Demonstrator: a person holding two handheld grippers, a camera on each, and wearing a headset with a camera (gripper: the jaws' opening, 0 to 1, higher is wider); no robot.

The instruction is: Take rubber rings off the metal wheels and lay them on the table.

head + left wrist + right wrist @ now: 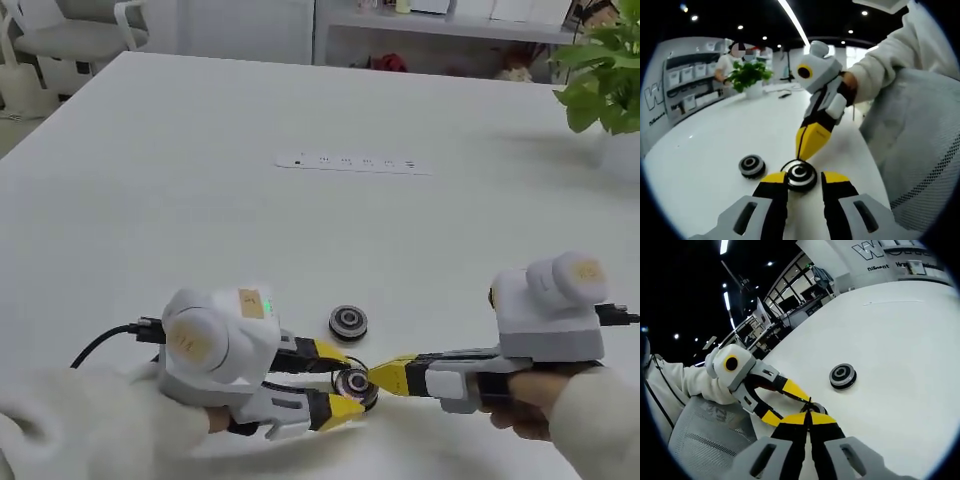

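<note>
The left gripper [338, 381] clamps a metal wheel [356, 385] at the near edge of the worktop [200, 180], while the right gripper [383, 375], jaws pressed together, touches the wheel's rim. A second wheel [348, 321] lies just beyond, with a power strip [352, 162] and a potted plant [600, 70] farther off.

A broad white table [300, 110] stretched off toward the back, and a white power strip [352, 162] lay flat at its middle. A leafy potted plant [600, 70] sat at the far right edge, with a white chair [70, 30] beyond the far left. Overhead, long ceiling light strips [792, 20] glowed; shelving [685, 85] lined the wall.
</note>
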